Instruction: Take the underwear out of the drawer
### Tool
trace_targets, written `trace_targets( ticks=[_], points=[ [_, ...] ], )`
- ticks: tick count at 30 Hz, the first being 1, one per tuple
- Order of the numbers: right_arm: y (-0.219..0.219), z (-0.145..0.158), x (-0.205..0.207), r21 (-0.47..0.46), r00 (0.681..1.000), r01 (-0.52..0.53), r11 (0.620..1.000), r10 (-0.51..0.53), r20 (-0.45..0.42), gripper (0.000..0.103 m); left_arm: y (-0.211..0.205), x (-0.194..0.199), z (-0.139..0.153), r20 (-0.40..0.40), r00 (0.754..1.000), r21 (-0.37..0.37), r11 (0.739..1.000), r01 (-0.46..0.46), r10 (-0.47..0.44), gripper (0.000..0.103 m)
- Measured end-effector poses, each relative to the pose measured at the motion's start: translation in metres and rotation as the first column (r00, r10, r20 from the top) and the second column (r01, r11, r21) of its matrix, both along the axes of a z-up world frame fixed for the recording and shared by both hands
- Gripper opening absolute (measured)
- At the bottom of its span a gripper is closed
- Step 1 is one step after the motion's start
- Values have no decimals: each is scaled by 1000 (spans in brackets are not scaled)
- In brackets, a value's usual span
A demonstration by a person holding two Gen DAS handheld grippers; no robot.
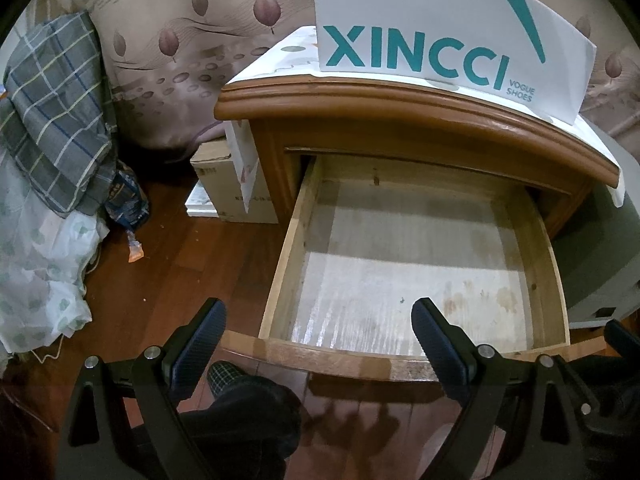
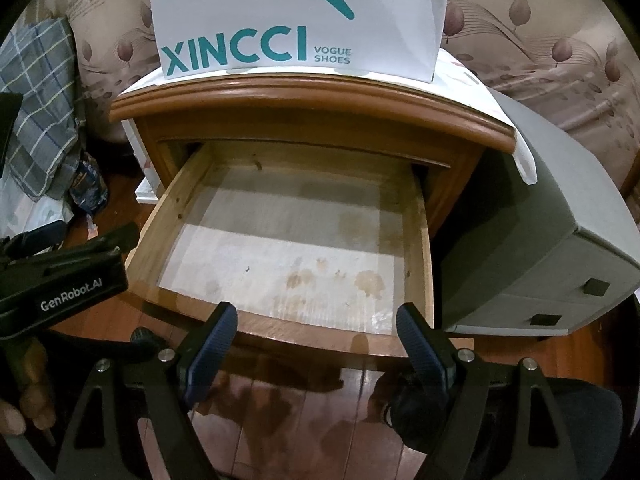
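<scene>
The wooden nightstand drawer (image 1: 292, 220) stands pulled out, and its pale lined bottom is bare; it shows the same way in the right wrist view (image 2: 160, 208). No underwear is visible in it. My left gripper (image 1: 318, 344) is open and empty, hovering over the drawer's front edge. My right gripper (image 2: 316, 340) is open and empty above the drawer's front edge. A dark checked and black cloth item (image 1: 240, 396) lies low under the left gripper, below the drawer front. The left gripper's body (image 2: 60, 280) shows at the left of the right wrist view.
A white XINCCI shoe bag (image 1: 440, 40) stands on the nightstand top (image 1: 400, 104). A grey box (image 2: 540, 240) sits to the right of the nightstand. Cardboard boxes (image 1: 228, 184), plaid bedding (image 1: 56, 112) and a plastic bag lie to the left on the wooden floor (image 1: 188, 264).
</scene>
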State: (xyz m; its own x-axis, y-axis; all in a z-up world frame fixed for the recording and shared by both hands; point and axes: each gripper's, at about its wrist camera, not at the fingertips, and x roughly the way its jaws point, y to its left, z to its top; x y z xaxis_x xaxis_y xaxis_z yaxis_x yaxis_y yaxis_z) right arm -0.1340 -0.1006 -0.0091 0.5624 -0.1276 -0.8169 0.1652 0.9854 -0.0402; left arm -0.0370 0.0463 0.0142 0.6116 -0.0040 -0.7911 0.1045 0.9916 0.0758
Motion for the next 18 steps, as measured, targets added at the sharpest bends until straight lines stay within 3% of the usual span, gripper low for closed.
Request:
trace_targets(
  ticks=[18],
  points=[
    [4, -4, 3, -6, 1000, -9, 1000, 9, -7, 84, 0, 2, 3, -1, 1000, -6, 1000, 21, -21, 93]
  ],
)
